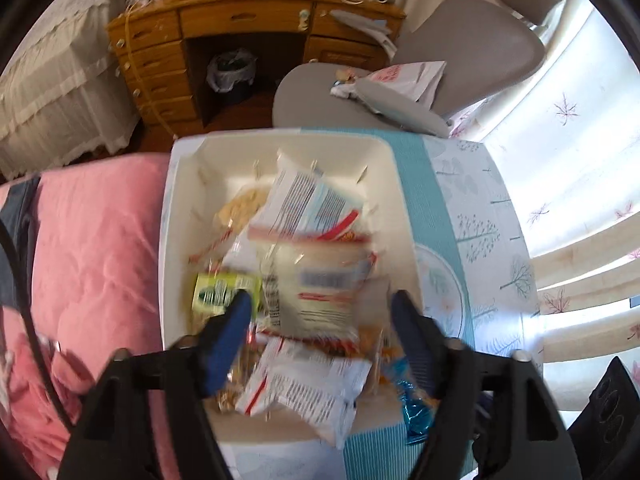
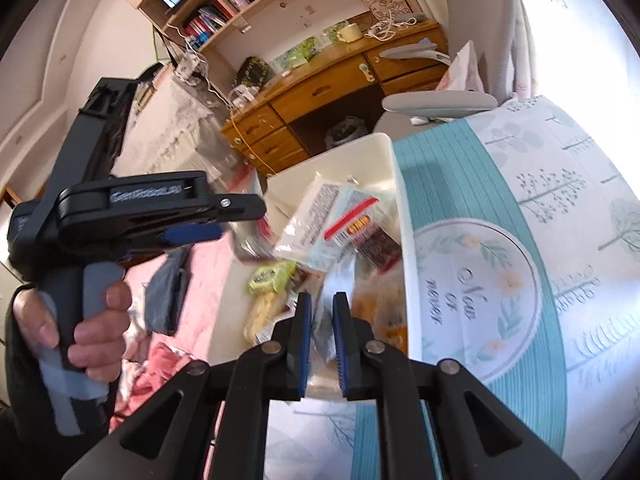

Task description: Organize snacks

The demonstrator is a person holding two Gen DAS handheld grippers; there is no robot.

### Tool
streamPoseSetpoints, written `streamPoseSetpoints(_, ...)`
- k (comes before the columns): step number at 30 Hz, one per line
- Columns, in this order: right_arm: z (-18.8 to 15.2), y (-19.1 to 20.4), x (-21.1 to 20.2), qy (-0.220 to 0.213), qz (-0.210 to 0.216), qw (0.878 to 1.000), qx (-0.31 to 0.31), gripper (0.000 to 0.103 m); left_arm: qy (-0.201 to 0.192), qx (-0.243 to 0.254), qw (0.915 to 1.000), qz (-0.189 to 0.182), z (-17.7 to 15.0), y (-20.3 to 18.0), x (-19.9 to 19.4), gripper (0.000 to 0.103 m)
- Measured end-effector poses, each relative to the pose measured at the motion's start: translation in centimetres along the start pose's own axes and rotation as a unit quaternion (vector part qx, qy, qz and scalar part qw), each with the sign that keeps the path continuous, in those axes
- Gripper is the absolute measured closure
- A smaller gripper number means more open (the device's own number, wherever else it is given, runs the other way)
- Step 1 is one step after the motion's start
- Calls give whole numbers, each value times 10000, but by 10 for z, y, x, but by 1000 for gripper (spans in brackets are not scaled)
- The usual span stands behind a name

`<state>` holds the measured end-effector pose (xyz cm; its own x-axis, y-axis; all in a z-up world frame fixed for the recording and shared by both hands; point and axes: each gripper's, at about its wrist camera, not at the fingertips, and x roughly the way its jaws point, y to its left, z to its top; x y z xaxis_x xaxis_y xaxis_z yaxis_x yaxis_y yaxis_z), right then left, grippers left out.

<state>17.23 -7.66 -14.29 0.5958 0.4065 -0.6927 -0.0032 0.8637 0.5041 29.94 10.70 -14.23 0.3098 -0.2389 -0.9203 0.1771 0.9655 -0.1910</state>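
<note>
White bin point(image 1: 176, 216) of snack packets point(image 1: 312, 208) under spread, empty left claw point(image 1: 322, 312), right claw point(image 2: 322, 312) pinching a wrapper point(image 2: 326, 336) (blurred).

White bins: one point(image 1: 176, 216), middle of the left wrist view.
White printed snack packets: three in the left wrist view – upper point(image 1: 308, 200), middle point(image 1: 324, 292), lower point(image 1: 304, 392).
Green packets: one point(image 1: 218, 292), left in the bin.
Blue foil wrappers: one point(image 1: 416, 412), lower right.
Grippers: two – left point(image 1: 320, 320), right point(image 2: 322, 320).
Desks: one point(image 1: 248, 20).
Chairs: one point(image 1: 472, 52).
</note>
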Motion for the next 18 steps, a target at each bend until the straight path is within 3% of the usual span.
streamPoseSetpoints(2,-7,-1,-4,36,-20,10000,25,86,6,-128,9999,26,-13,3,-2,27)
streamPoseSetpoints(6,-26,-4,-15,364,-97,9990,222,66,185,-541,9980,272,-50,9,-12,24)
streamPoseSetpoints(11,-52,-12,-41,963,-309,9949,-51,58,231,-1175,9927,-174,-112,4,-25,23)
streamPoseSetpoints(16,-75,-35,-74,1510,-687,9849,-500,56,230,-1422,9896,-15,-175,-29,-32,23)
streamPoseSetpoints(18,-80,-43,-95,1551,-820,9824,-646,45,241,-1476,9887,-18,-194,-46,-39,23)
